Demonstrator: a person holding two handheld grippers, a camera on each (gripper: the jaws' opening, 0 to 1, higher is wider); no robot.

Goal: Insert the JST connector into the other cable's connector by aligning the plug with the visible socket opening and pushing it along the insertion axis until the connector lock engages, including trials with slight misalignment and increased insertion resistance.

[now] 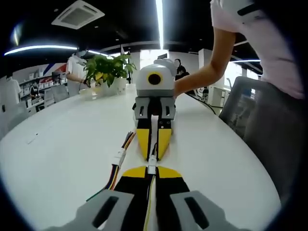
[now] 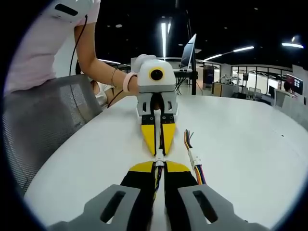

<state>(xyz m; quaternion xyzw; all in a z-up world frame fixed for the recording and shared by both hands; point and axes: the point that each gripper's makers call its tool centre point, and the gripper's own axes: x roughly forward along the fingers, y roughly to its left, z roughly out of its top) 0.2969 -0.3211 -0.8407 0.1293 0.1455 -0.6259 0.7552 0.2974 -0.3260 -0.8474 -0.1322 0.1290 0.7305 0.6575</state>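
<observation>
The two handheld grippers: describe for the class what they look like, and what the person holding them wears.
Each gripper, left gripper and right gripper, has black jaws with yellow tips, rising from grey slotted mounts. Seen from the front, each carries a white rounded housing above grey brackets. The person wears a pale pink short-sleeved top, a pink wristband and a thin bracelet.

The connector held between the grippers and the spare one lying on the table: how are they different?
The held connector pair sits pinched between the left gripper and right gripper, tip to tip; the spare connector lies loose on the white table, untouched. The held one's wires run under the jaws; the spare's coloured wires lie fanned in plain sight. Both are small and white.
</observation>
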